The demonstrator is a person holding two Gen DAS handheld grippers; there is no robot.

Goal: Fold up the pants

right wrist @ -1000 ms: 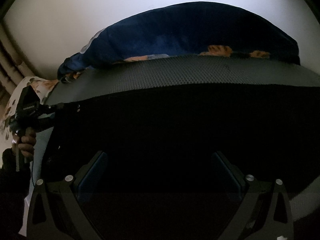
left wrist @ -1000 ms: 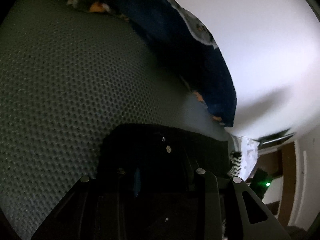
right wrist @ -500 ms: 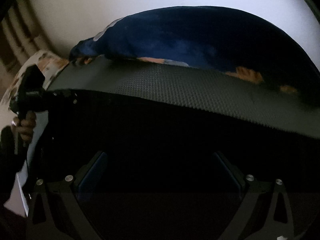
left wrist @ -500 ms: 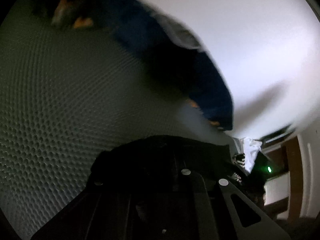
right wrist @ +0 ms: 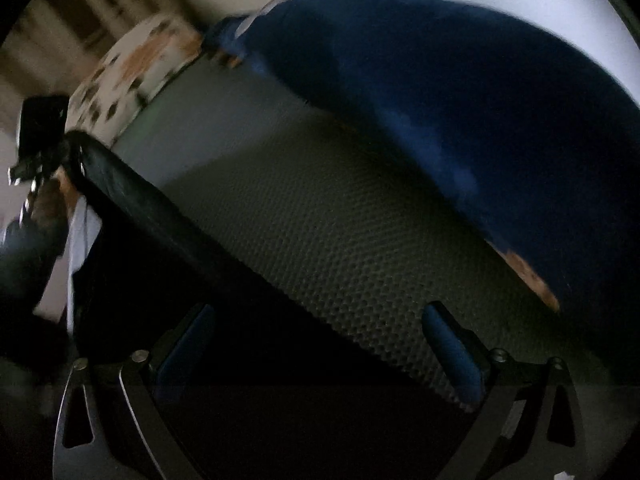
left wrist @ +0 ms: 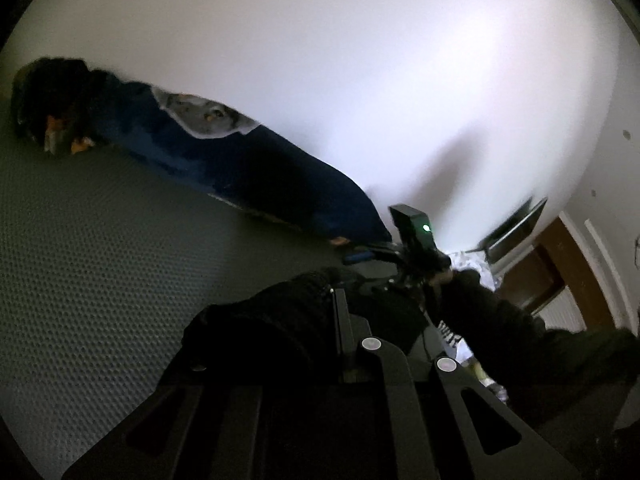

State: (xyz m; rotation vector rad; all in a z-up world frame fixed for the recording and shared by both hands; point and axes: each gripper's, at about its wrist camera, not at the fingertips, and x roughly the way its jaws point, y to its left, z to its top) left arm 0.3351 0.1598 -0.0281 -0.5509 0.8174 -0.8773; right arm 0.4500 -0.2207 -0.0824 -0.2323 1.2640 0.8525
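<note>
While the left wrist view shows the left gripper [left wrist: 340, 320] clamped on a bunched edge of the black fabric pants [left wrist: 280, 320] above the grey honeycomb-textured mattress [left wrist: 100, 280], only the right wrist view shows the right gripper [right wrist: 324, 340] with fingers apart, unclamped, over them.

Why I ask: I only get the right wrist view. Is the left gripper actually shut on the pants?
Observer: Yes. In the left wrist view the left gripper has its jaws shut, with the black pants bunched around their tips.
Operator: Does my right gripper show any status light?
Observer: Yes. The right gripper has a green light lit on its housing, visible only from the left wrist.
</note>
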